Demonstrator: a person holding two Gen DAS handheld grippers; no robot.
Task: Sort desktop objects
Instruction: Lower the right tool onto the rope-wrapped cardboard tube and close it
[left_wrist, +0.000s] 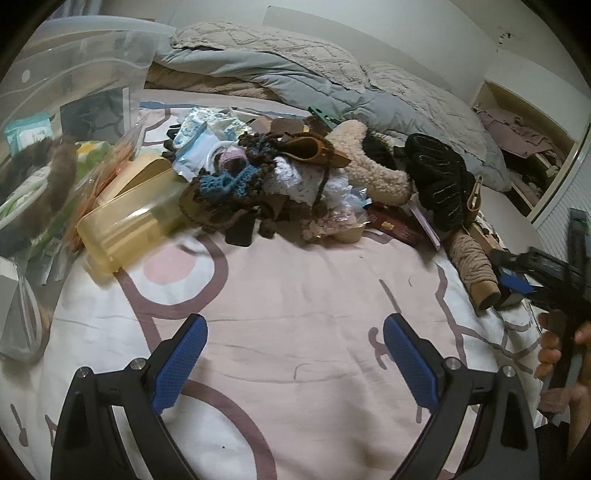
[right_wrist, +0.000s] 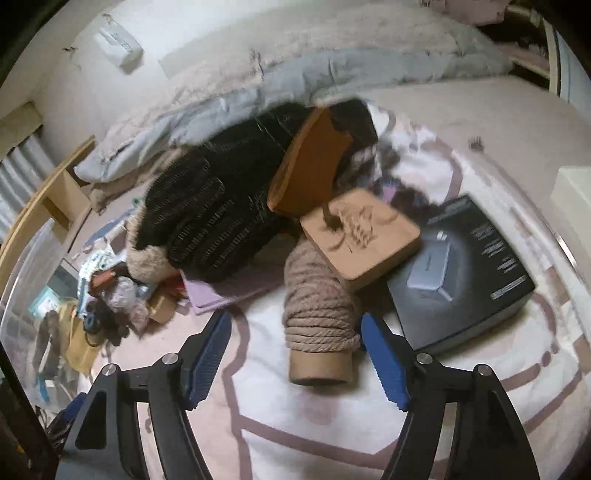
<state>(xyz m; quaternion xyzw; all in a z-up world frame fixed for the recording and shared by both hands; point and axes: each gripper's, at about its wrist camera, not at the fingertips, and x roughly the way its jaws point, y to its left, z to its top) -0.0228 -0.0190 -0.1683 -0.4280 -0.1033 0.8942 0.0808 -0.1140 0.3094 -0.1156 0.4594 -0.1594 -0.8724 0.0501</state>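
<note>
A spool of beige rope (right_wrist: 320, 325) on a cardboard tube lies on the patterned bedsheet, between the open fingers of my right gripper (right_wrist: 295, 354), nearer the right pad. The spool also shows at the right of the left wrist view (left_wrist: 474, 269), with my right gripper (left_wrist: 517, 284) beside it. My left gripper (left_wrist: 295, 358) is open and empty over bare sheet. A heap of desktop items (left_wrist: 295, 181) lies ahead of it: crocheted pieces, a fleece item, a black knit glove (right_wrist: 214, 221).
A clear plastic storage bin (left_wrist: 62, 74) holds packets at the left. A yellow translucent box (left_wrist: 133, 229) lies on its side by it. A tan hinged box (right_wrist: 358, 236) and a dark product box (right_wrist: 469, 269) sit behind the spool. A grey quilt (left_wrist: 332, 74) is bunched behind.
</note>
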